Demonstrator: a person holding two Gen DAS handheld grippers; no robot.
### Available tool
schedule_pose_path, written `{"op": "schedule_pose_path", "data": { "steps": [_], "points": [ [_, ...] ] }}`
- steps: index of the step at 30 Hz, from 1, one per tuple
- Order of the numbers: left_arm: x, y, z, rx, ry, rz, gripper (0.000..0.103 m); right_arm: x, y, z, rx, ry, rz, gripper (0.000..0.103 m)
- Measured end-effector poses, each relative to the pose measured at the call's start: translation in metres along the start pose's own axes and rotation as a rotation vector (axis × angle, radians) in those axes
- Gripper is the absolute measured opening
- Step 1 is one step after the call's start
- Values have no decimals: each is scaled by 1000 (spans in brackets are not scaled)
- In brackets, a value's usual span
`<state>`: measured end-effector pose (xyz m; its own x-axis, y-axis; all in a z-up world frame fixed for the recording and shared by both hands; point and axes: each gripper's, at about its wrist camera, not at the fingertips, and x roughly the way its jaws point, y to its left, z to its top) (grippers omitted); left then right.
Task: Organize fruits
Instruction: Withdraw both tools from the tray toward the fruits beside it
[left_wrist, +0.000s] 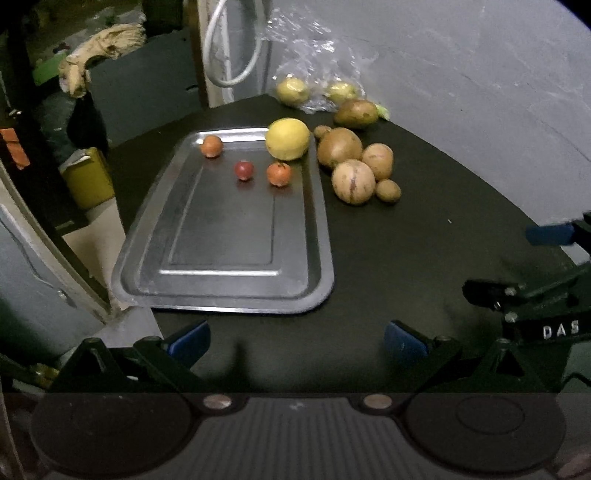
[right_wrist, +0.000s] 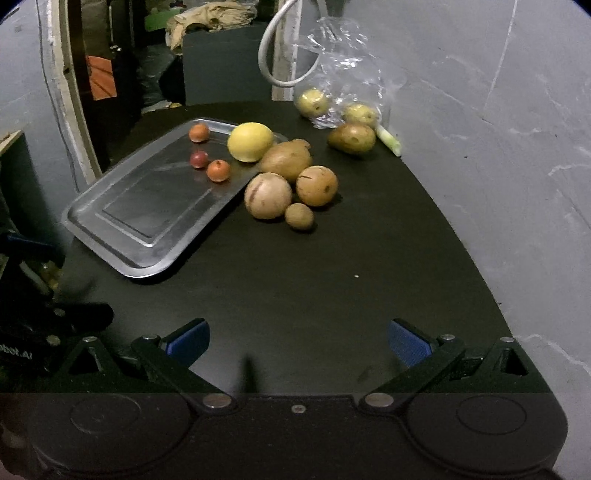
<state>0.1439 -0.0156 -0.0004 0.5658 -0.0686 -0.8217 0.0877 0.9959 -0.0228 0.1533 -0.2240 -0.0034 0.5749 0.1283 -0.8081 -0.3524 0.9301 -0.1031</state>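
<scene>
Steel tray (left_wrist: 317, 236), four fruits (left_wrist: 287, 139)

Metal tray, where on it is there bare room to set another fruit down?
The near half of the rectangular metal tray is bare. Its far end is crowded: the big yellow citrus, two small orange fruits and a small red fruit. The brown round fruits crowd its far right edge.

A grey plastered wall (right_wrist: 498, 129) is curving round the dark table (right_wrist: 332, 277) under dim light. A white cable loop (right_wrist: 284, 55) is hanging behind it (beside a pale doorframe (right_wrist: 70, 110)), cluttered shelving lying beyond.
</scene>
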Motion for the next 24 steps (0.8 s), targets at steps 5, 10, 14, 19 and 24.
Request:
{"op": "schedule_pose_path", "data": {
  "steps": [5,10,14,19,24],
  "points": [
    [6,4,14,-44,-10,41,102,11,-10,4,-3,24,0,102],
    [13,6,28,-58,-6,76,102,25,-16,11,-9,32,14,102],
    [20,6,38,-83,3,88,102,34,-21,17,-12,3,8,102],
    [31,0,51,-102,10,88,102,44,-26,23,-57,-54,10,102],
    [47,-8,62,-116,10,86,102,58,-20,23,-220,-106,8,102]
  ]
}}
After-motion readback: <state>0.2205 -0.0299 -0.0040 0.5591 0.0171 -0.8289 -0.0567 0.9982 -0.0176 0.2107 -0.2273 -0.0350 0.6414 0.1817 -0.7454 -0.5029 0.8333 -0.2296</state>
